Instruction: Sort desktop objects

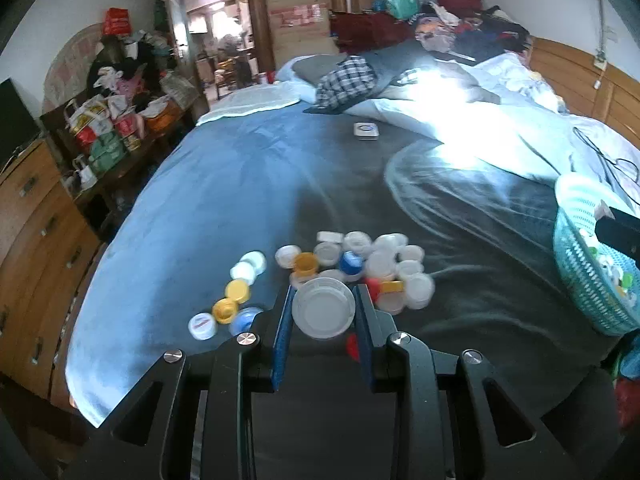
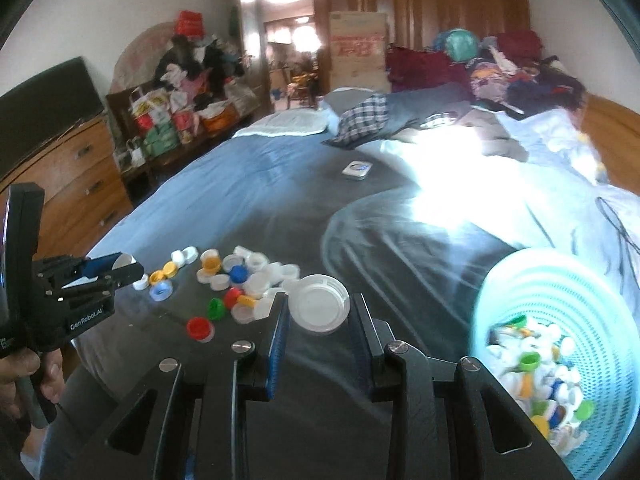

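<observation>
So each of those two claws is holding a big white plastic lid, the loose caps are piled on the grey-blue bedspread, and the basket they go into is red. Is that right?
Not quite: the perforated plastic basket is light turquoise, not red, as the right wrist view shows. The rest holds: the left gripper and right gripper each grip a big white plastic lid, and loose caps lie piled on the grey-blue bedspread.

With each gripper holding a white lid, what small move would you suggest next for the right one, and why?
Probably swing the right gripper rightward over the basket and release: its white lid sits between the fingers, and the basket beside it already holds sorted caps.
</observation>
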A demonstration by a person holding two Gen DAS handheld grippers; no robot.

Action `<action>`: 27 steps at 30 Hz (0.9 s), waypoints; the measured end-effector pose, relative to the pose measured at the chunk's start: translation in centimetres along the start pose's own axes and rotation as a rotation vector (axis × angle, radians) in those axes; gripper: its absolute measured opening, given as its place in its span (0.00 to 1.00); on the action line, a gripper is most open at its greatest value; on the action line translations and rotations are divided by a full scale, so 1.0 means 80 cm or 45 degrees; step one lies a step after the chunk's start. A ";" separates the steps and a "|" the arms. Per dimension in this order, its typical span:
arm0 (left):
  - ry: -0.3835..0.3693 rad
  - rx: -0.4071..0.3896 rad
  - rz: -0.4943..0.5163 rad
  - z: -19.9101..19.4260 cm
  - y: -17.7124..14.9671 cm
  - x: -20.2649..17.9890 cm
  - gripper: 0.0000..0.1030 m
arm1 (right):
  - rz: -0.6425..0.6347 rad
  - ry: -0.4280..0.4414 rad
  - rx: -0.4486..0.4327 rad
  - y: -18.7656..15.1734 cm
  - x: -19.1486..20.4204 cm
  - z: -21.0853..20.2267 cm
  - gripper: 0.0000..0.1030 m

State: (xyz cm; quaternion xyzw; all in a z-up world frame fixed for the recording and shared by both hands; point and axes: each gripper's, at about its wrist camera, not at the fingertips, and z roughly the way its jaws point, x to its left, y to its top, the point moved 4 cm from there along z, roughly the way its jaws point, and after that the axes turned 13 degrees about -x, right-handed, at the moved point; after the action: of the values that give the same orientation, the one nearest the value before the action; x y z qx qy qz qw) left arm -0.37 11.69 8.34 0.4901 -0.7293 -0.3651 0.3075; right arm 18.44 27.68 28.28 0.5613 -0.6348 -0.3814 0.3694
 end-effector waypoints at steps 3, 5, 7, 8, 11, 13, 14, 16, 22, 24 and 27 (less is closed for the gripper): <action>-0.048 -0.025 -0.001 -0.002 0.008 -0.024 0.24 | 0.022 -0.041 0.000 0.006 -0.024 -0.014 0.31; -0.088 -0.030 0.014 -0.004 0.015 -0.043 0.24 | 0.036 -0.072 -0.004 0.010 -0.040 -0.024 0.31; -0.123 -0.032 0.027 -0.005 0.022 -0.062 0.24 | 0.056 -0.106 -0.004 0.013 -0.060 -0.035 0.31; -0.145 -0.028 0.034 -0.005 0.026 -0.073 0.24 | 0.063 -0.120 -0.006 0.013 -0.068 -0.039 0.31; -0.221 -0.014 0.062 -0.004 0.040 -0.112 0.24 | 0.085 -0.165 -0.008 0.014 -0.096 -0.053 0.31; -0.266 -0.008 0.083 -0.004 0.048 -0.137 0.24 | 0.100 -0.192 -0.007 0.014 -0.115 -0.064 0.31; -0.296 0.008 0.099 -0.002 0.053 -0.153 0.24 | 0.107 -0.207 -0.008 0.014 -0.124 -0.069 0.31; -0.340 0.019 0.131 -0.001 0.062 -0.178 0.24 | 0.120 -0.237 -0.005 0.014 -0.143 -0.080 0.31; -0.458 0.041 0.204 0.003 0.090 -0.258 0.24 | 0.172 -0.331 -0.008 0.013 -0.198 -0.111 0.31; -0.495 0.049 0.226 0.002 0.096 -0.282 0.24 | 0.188 -0.354 -0.004 0.012 -0.212 -0.119 0.31; -0.555 0.070 0.267 0.001 0.103 -0.318 0.24 | 0.212 -0.392 0.003 0.010 -0.236 -0.131 0.31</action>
State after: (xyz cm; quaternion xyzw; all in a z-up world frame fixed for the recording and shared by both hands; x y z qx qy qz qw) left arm 3.94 37.73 12.85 0.3297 -0.8349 -0.4083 0.1657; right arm 29.32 45.78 32.77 0.4421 -0.7286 -0.4301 0.2978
